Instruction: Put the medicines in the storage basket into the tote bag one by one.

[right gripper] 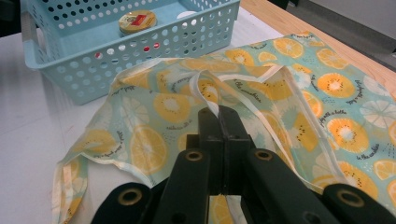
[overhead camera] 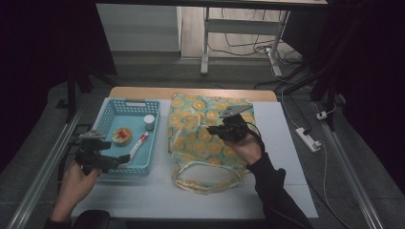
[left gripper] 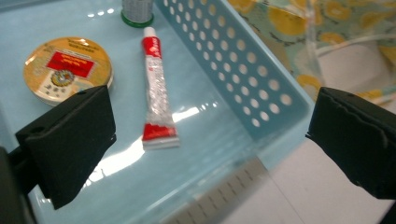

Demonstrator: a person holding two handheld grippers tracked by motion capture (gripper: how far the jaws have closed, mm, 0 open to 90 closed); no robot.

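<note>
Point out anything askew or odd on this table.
Nothing spilled or damaged. The fruit-print bag lies rumpled, its edge pinched up by the shut right gripper. In the blue basket, the red tube lies slantwise beside the round tin.

- A table (overhead camera: 286, 143) with a white top and a wooden far edge carries everything
- A light blue perforated basket (overhead camera: 109, 112) stands on its left part
- A fruit-print cloth bag (overhead camera: 200, 138) with orange slices lies spread just right of the basket, its handles toward the near edge
</note>
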